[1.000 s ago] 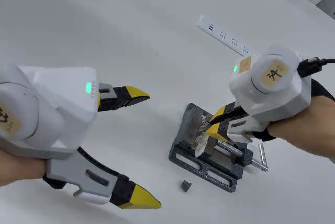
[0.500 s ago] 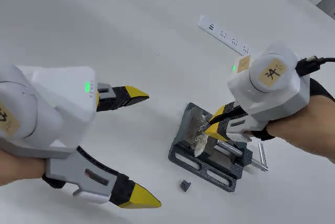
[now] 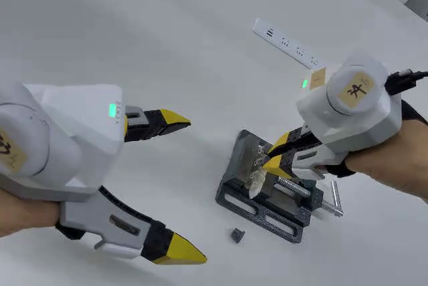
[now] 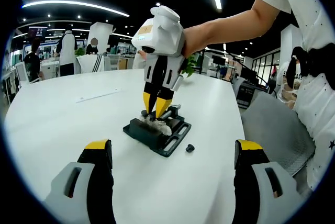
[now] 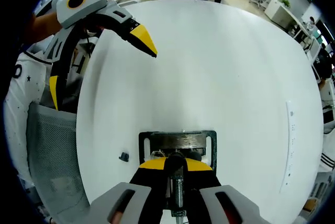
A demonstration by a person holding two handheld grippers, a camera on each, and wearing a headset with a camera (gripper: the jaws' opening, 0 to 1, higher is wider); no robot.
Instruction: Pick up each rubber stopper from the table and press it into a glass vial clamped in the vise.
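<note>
Pressing step: right gripper (image 3: 273, 154) clamped on what looks like a stopper (image 5: 174, 160), right over the vial (image 3: 256, 180) in the vise (image 3: 259, 211); left gripper (image 3: 184, 188) wide open, idle; next push straight down, then grab the loose stopper (image 3: 237, 235) on the counter (image 3: 167, 45).

White-shelled left tool (image 3: 187, 188) and right tool (image 3: 271, 155) have yellow-tipped black jaws.

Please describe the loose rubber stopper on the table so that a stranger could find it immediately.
A dark vise stands on the white table. Just off its slotted base, not touching it, lies the rubber stopper: a small dark lump, alone on the bare surface.
</note>
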